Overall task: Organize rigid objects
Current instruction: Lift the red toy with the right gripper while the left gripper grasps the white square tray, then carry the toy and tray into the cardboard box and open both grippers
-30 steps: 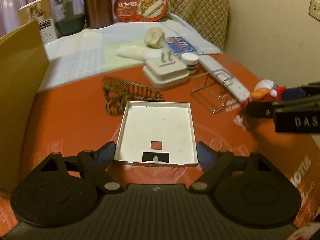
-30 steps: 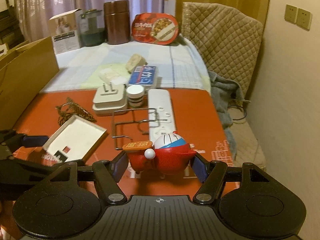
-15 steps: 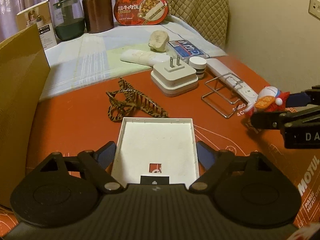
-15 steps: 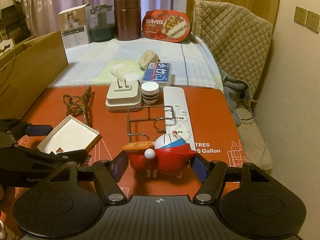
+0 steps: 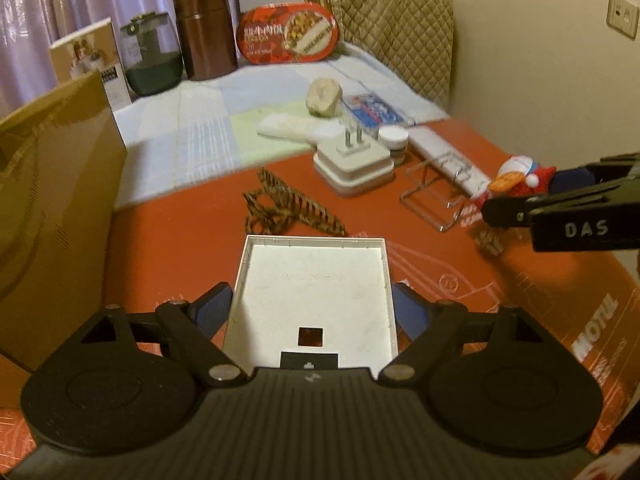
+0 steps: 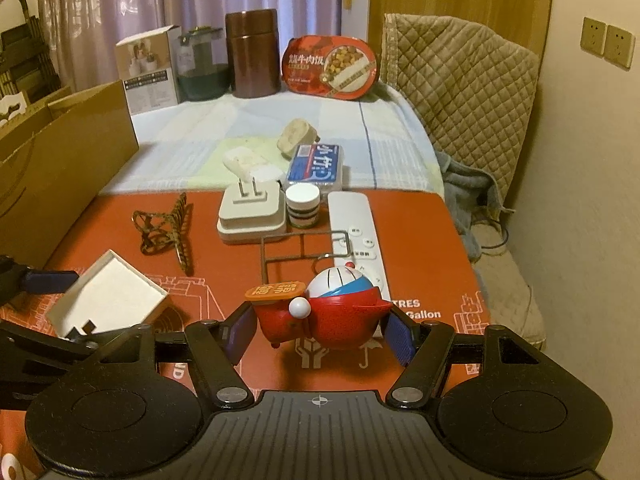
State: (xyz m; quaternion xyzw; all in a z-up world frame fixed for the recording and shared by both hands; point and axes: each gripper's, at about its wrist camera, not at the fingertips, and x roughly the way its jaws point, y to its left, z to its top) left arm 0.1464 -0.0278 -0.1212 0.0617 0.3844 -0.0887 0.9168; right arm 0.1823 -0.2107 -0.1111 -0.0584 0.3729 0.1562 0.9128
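The left tool (image 5: pixel 312 312) is gripping the shallow white tray (image 5: pixel 312 292) by its two side walls, jaws spread wide to span it, and the tray is hanging tilted just above the red tabletop (image 5: pixel 168 232). Those thin walls are giving the pads little to bite on, so the tray risks pivoting or slipping out if the hand tips further. Just ahead of it, the striped hair claw (image 5: pixel 288 208) is lying close enough to catch the far rim. The right tool (image 6: pixel 318 330), roughly half open, is clamping the round red-and-white cartoon toy (image 6: pixel 328 312) off the tabletop; its curved, glossy body could squirt free. The tray is looking empty, square, with a small cut-out near the tool
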